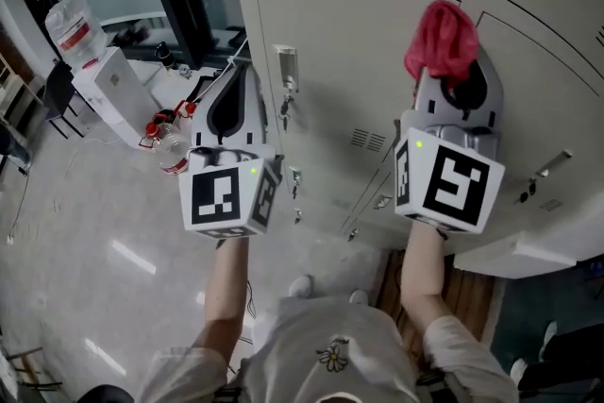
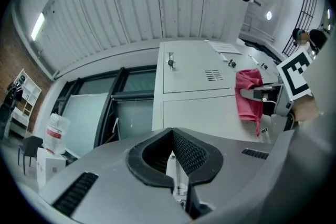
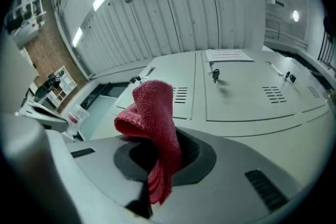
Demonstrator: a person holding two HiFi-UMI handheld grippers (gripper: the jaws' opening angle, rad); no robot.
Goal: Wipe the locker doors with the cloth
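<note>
Right gripper (image 1: 451,80) clamped on red cloth (image 1: 441,37), close to locker door (image 1: 349,42). Left gripper (image 1: 236,85) jaws together, empty. Risk: narrow pinch, so cloth may slip out under wiping pressure.

At the controls from afar, I count two claws in the head view: the left claw (image 1: 236,75) and the right claw (image 1: 451,75). There are two marker cubes, one marker cube (image 1: 229,192) per claw. One red cloth (image 1: 442,38) is in the picture. At least four locker doors (image 1: 359,61) show. More run off the edges, so I can't give a total. Two bare forearms (image 1: 226,283) appear, and two white shoes (image 1: 302,286) on the floor (image 1: 94,231). One clear, red-capped bottle (image 1: 173,151) is in view.
</note>
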